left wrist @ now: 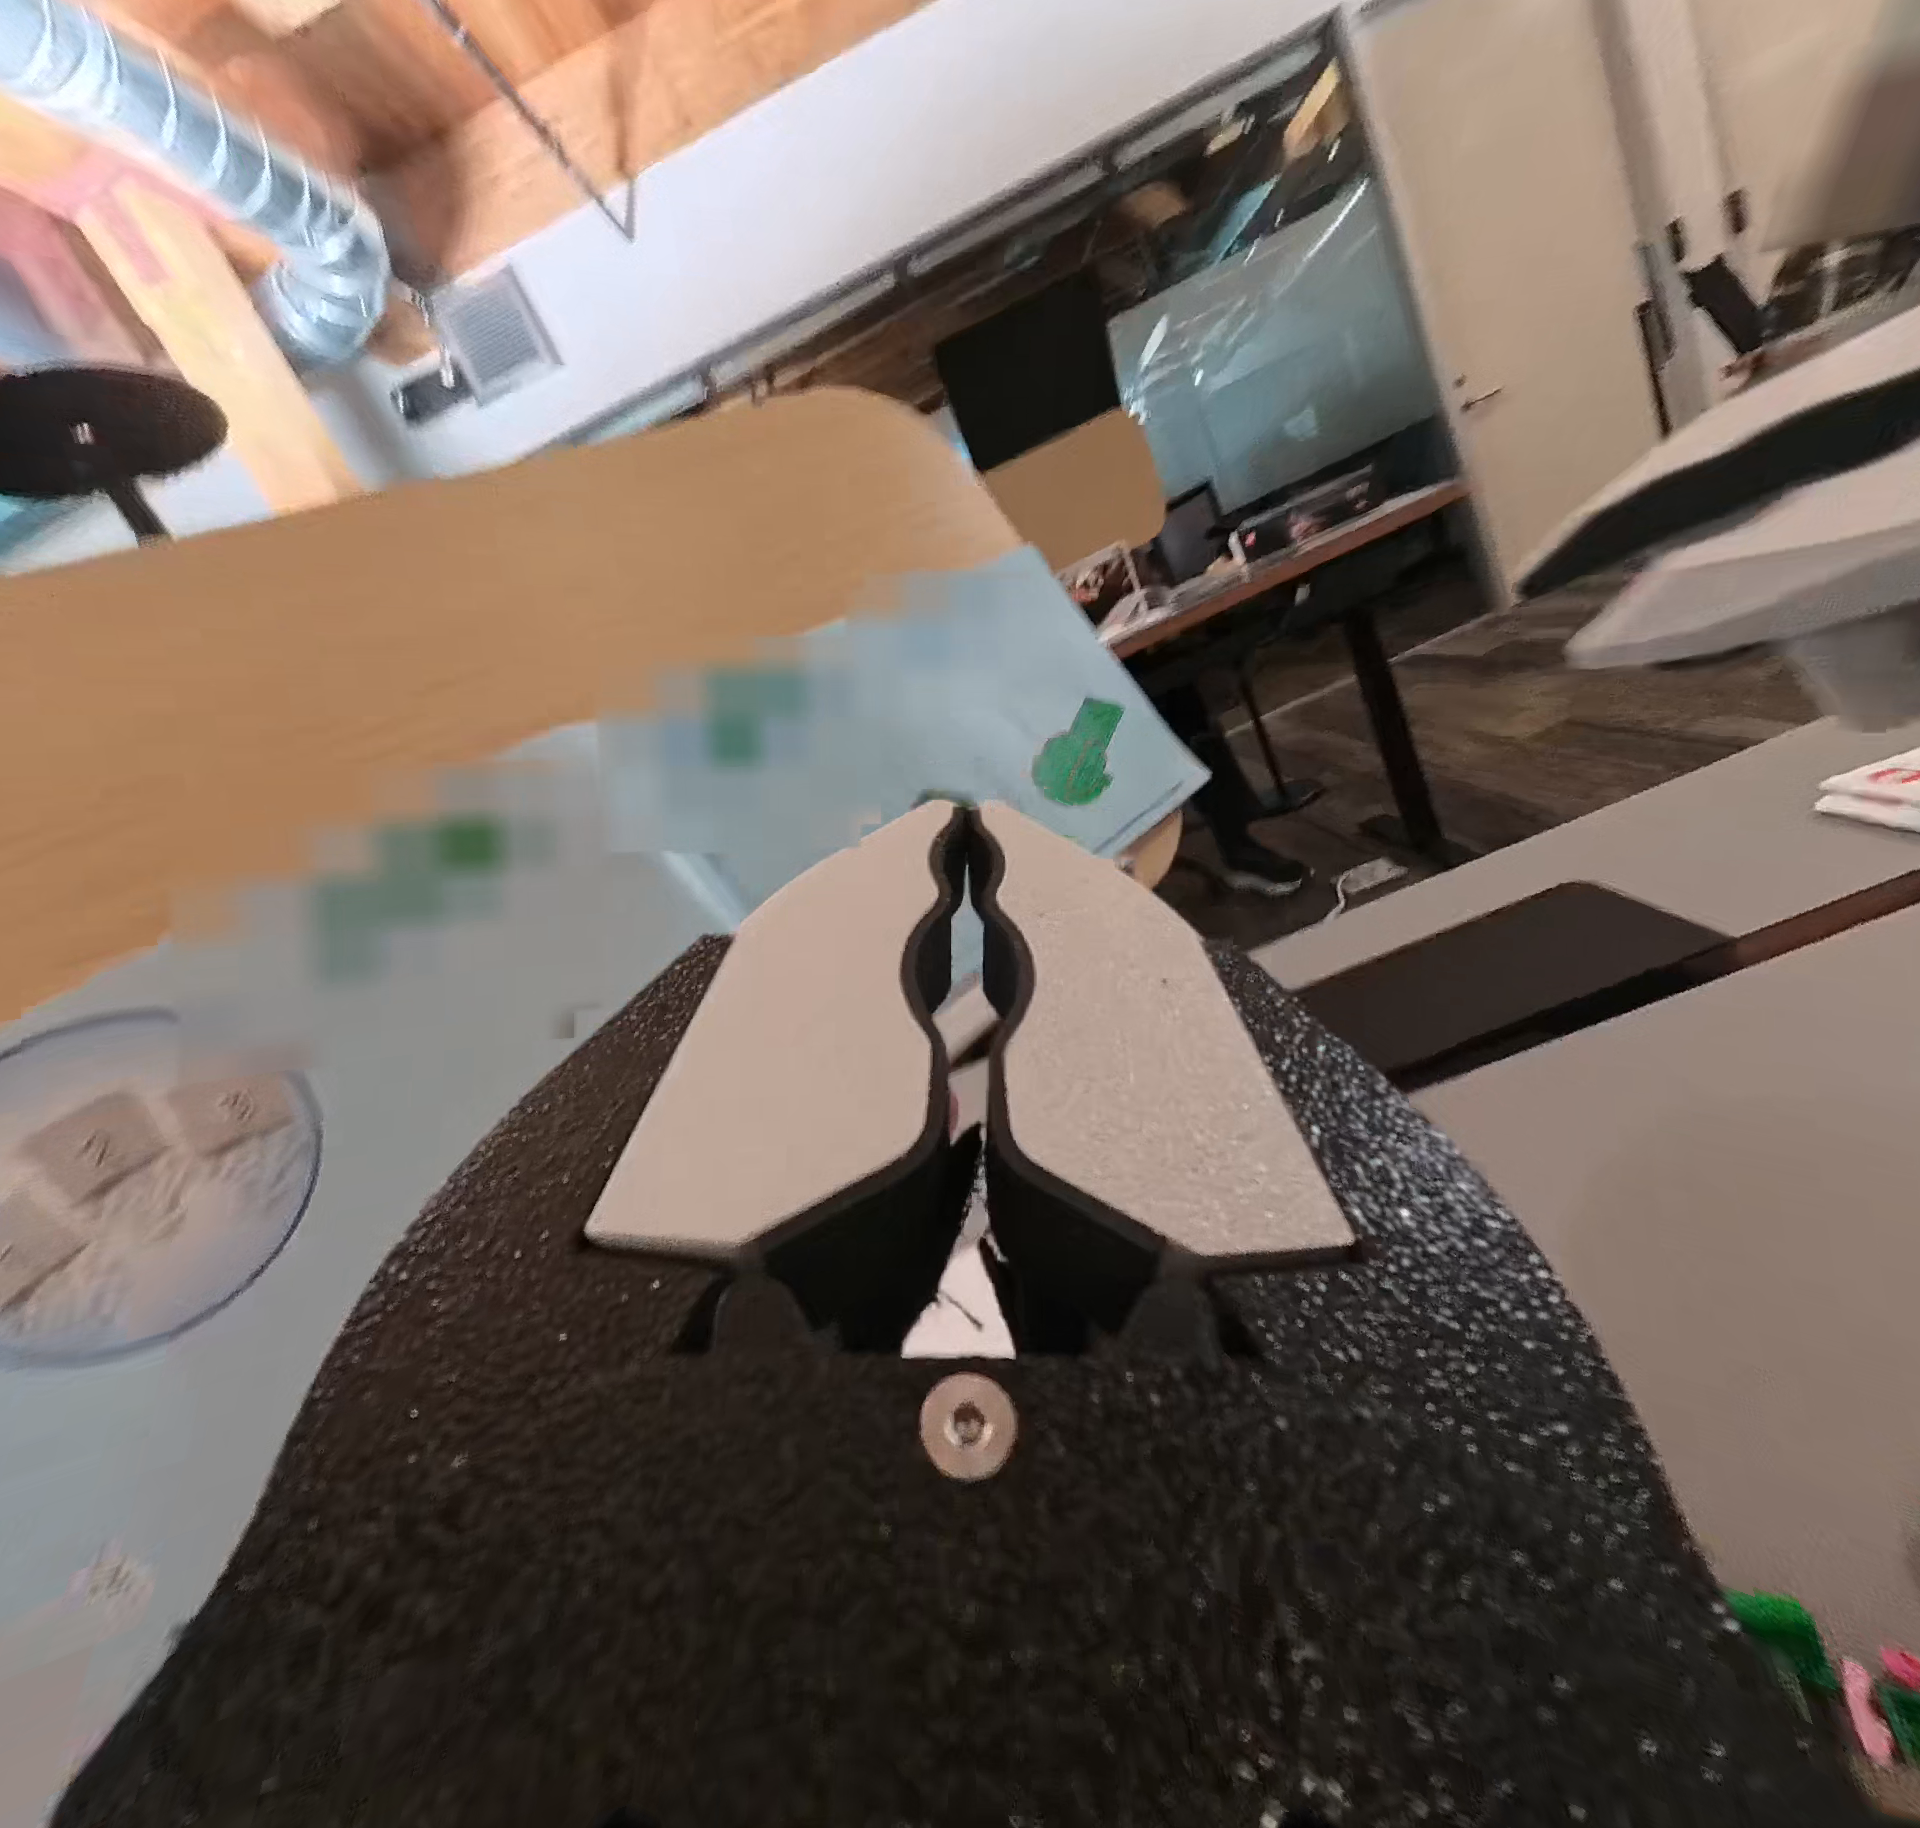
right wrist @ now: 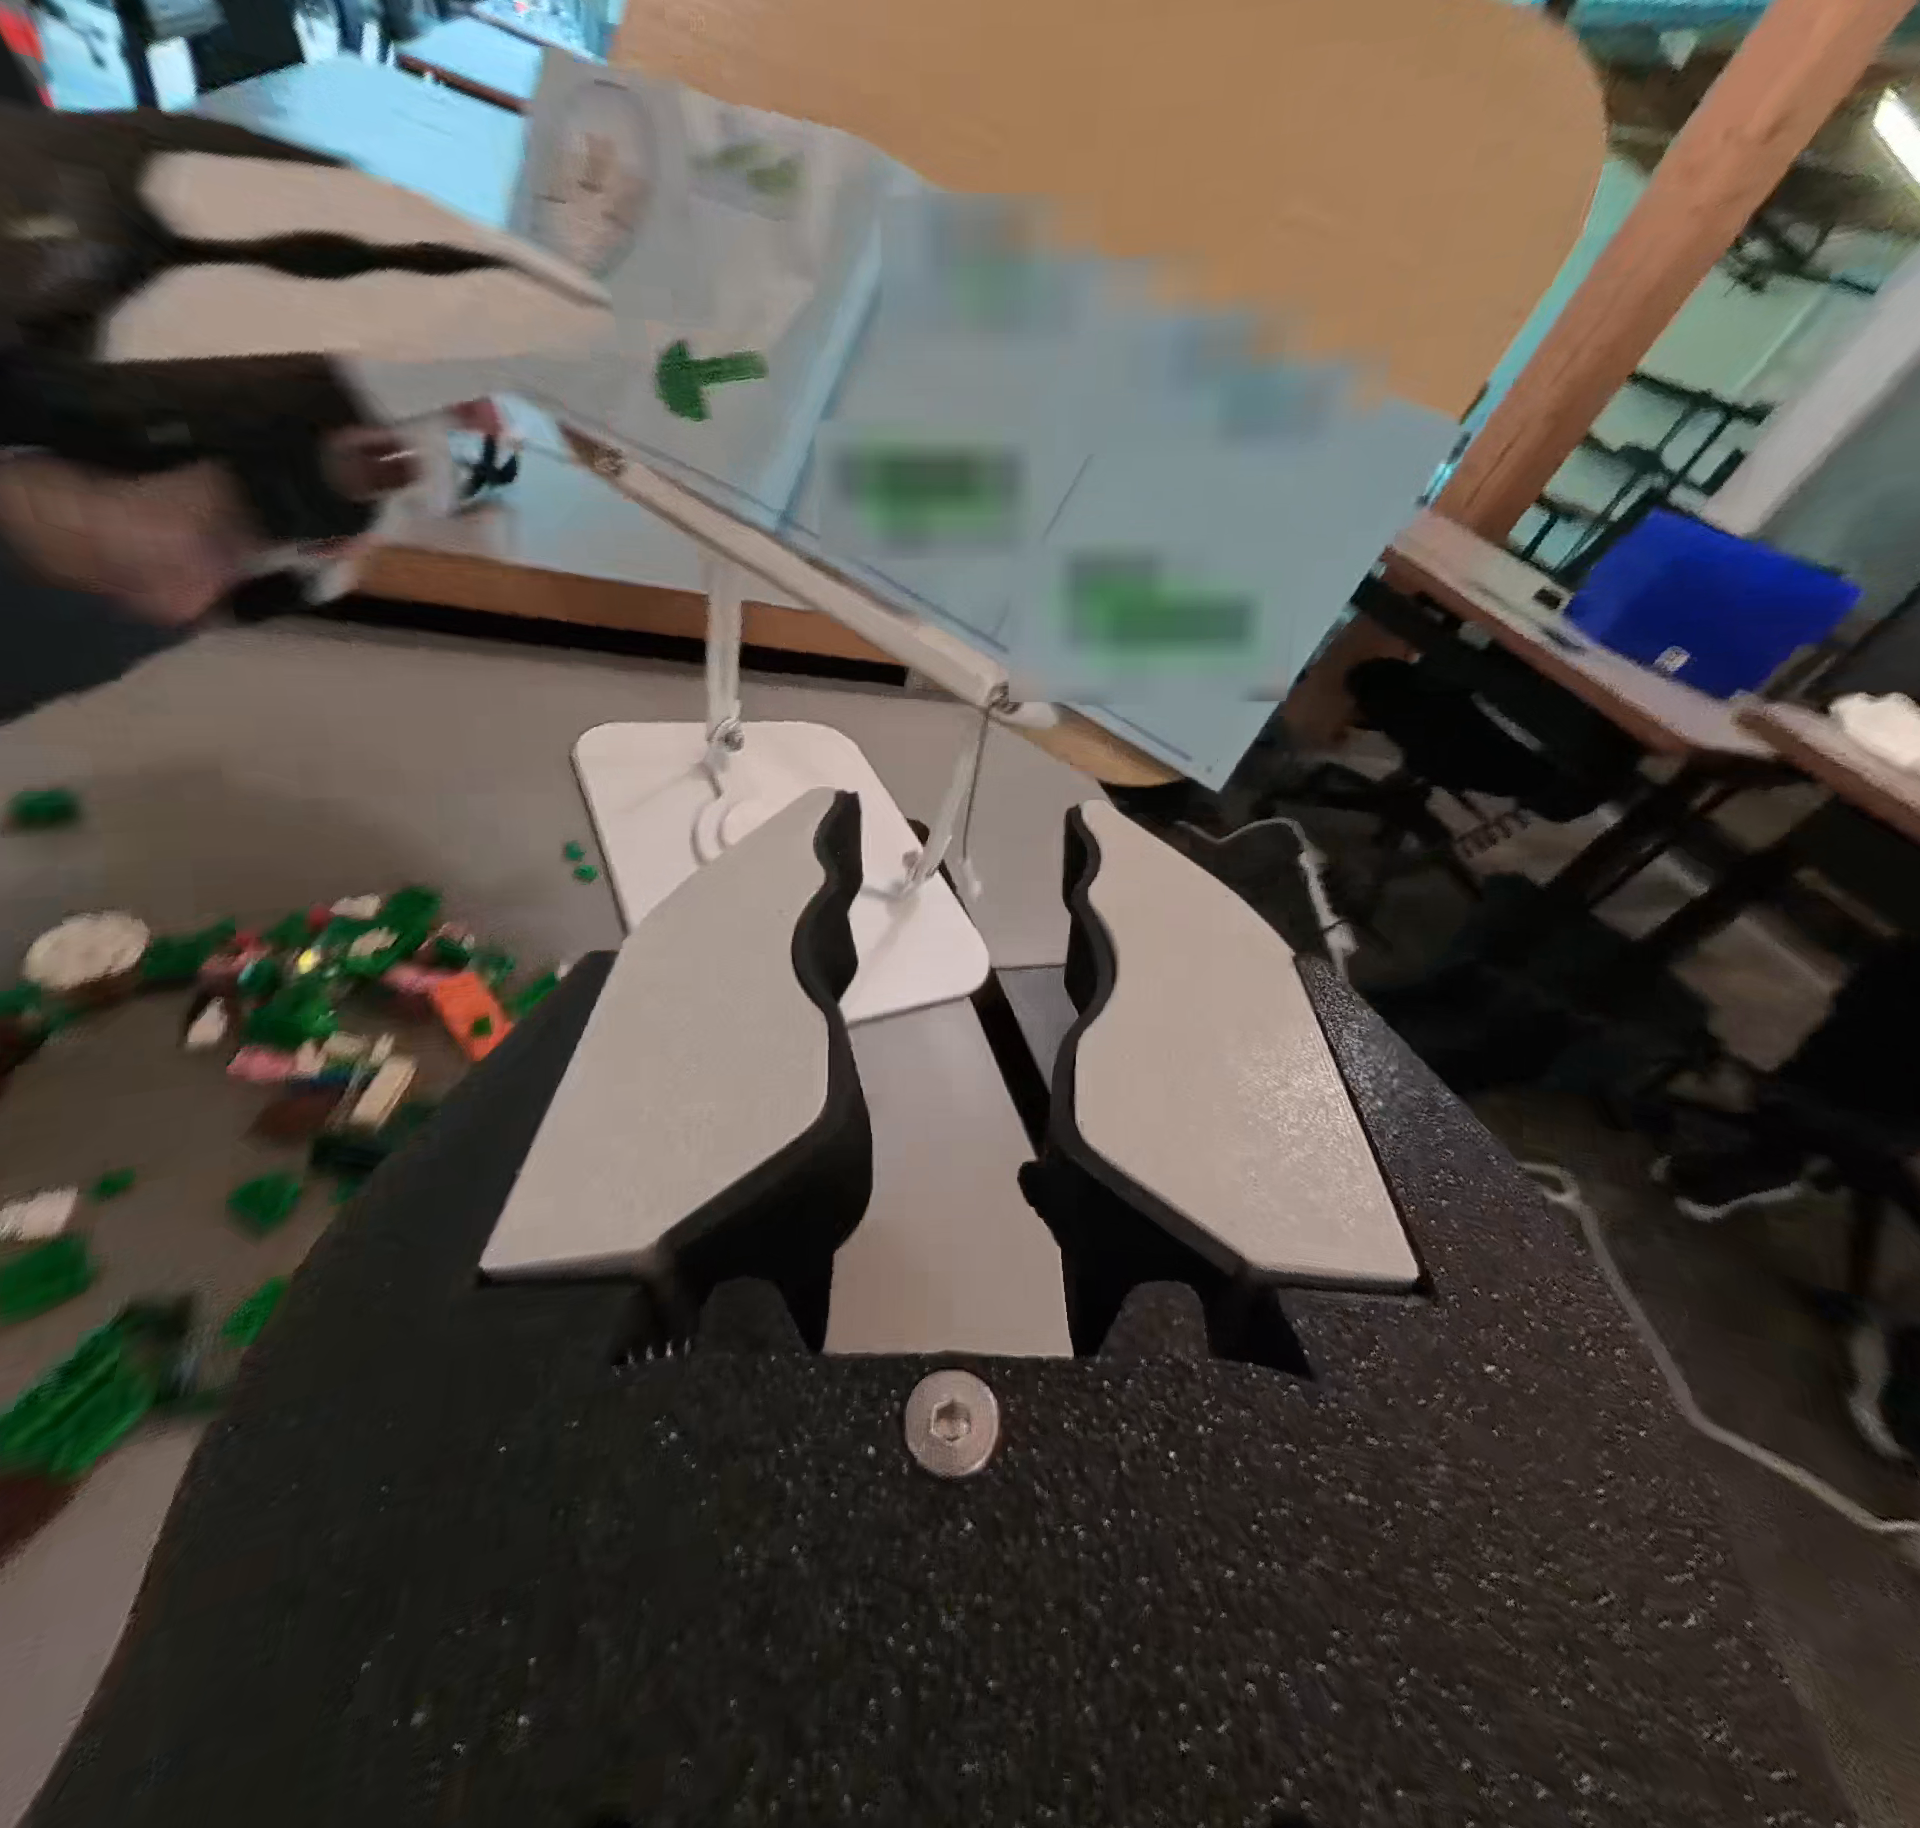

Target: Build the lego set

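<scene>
Hardly begun, by the look of it. Lots of loose lego pieces, mostly green with some pink and orange, lying in a messy pile on the grey table, none seen joined into a model. Light blue instruction booklet propped on a white stand, just behind the right gripper. Right gripper spread wide, holding nothing, aimed at the stand. Left gripper pressed together at the tips, raised up close to the booklet; cannot tell if a page is pinched there. A few pieces low at the right corner in the left wrist view. Nearly all the building left to do: pick pieces, follow the pages, snap together.
</scene>
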`<state>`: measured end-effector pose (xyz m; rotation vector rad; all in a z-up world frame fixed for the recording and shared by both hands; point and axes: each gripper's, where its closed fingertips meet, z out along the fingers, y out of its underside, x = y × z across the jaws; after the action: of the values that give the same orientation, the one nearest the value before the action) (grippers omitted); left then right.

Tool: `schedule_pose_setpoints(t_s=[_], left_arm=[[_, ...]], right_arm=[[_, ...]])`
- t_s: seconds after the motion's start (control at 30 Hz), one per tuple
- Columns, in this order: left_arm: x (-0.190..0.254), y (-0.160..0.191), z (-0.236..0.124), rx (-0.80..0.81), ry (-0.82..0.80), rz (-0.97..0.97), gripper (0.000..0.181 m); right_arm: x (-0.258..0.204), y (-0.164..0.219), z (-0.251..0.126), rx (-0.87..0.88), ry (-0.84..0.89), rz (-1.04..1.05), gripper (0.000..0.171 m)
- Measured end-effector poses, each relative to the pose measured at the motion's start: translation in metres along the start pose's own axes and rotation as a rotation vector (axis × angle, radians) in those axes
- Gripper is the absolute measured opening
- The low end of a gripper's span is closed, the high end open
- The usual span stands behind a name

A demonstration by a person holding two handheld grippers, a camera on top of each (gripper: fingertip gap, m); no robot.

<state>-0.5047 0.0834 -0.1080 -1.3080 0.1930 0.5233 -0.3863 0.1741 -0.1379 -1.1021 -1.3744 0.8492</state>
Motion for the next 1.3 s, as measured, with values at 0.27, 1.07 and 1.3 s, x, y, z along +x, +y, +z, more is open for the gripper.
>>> schedule_pose_setpoints(t_s=[0.27,1.07,1.3], left_arm=[[-0.035,0.019,-0.015,-0.215,0.03,-0.052,0.0],[-0.066,0.003,-0.036,-0.172,0.047,-0.167,0.0],[-0.058,0.007,-0.033,-0.199,0.071,-0.149,0.0]], right_arm=[[0.064,0.029,0.084,0.107,0.219,0.347,0.049],[0.055,0.044,0.127,0.151,0.286,0.364,0.072],[0.055,0.034,0.116,0.218,0.308,0.315,0.054]])
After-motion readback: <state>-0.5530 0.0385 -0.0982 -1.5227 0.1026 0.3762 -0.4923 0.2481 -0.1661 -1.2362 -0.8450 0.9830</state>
